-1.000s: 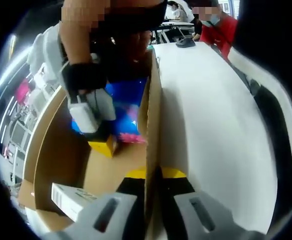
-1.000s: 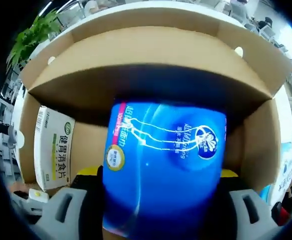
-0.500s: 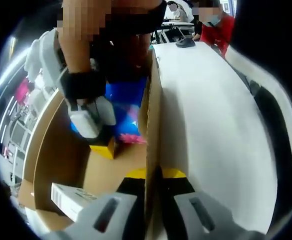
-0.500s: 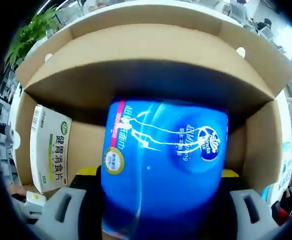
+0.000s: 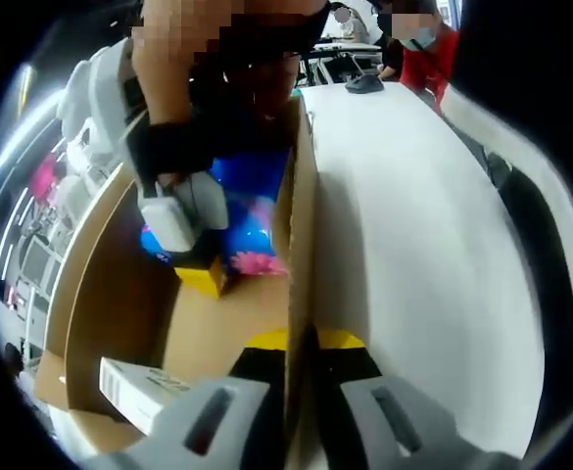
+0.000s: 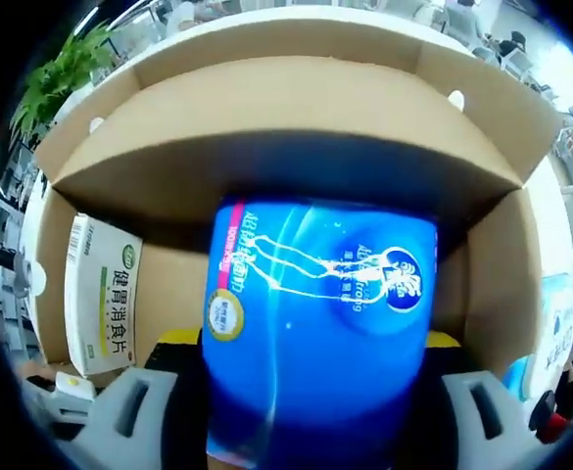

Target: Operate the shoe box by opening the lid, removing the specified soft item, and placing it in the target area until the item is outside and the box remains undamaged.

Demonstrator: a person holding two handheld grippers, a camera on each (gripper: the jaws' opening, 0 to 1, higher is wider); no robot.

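**Blue pack gripped inside the open box**

The right gripper point(image 6: 301, 392) has its fingers point(image 6: 129, 411) pinching the blue pack point(image 6: 315, 323), one on each side of its lower part. The pack sits between them, inside the box point(image 6: 266, 127), just in front of the far wall. In the left gripper view the same gripper point(image 5: 183, 215) shows from the side, down among the blue wrapping point(image 5: 252, 211).

The left gripper point(image 5: 301, 392) has its fingers point(image 5: 257, 367) pressed together on the box's side wall point(image 5: 301, 245), one inside and one outside, steadying it.

The pack looks soft and light: a glossy film wrap, probably over tissue. It will likely give under pressure and the film may be slippery, so a broad hold across the middle of its sides seems safer than a pinch at a corner. Squeezing hard would only dent it.

Beside the pack, to the left of the right fingers, a white carton point(image 6: 105, 304) with green print lies on the box floor, close but apart. The raised flap point(image 6: 286, 69) beyond the pack and the cardboard walls around it are what stand in the way; a straight lift should clear them without dragging. Outside the wall the white surface point(image 5: 413, 245) lies open, with a small dark object point(image 5: 364, 83) at its far end.
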